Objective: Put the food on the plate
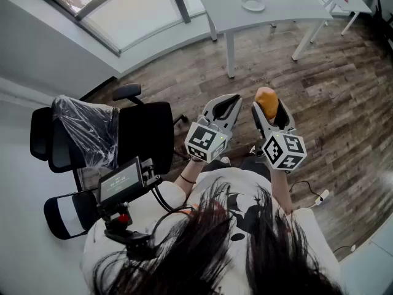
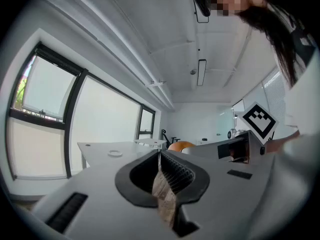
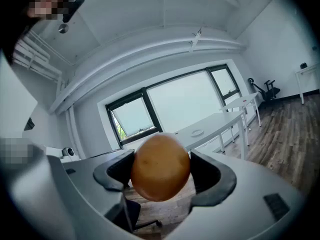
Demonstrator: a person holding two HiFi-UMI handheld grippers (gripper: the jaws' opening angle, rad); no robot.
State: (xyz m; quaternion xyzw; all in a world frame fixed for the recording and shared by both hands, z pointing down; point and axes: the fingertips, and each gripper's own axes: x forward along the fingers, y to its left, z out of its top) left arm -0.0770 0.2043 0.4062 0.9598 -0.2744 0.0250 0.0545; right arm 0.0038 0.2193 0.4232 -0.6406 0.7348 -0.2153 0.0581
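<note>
Person's hair (image 1: 202, 251) nearest, low in head view. Right gripper (image 1: 268, 107) well short of tabletop (image 1: 295, 8), above floor (image 1: 344, 103): jaws wide, clamped on round brown food (image 3: 160, 166). Left gripper (image 1: 232, 102) just beside it: jaws closed together, empty. Plate (image 1: 253, 4) on tabletop, well apart from food.

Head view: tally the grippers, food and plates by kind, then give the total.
Grippers: 2 (left gripper, right gripper)
Food: 1
Plate: 1
Total: 4
</note>
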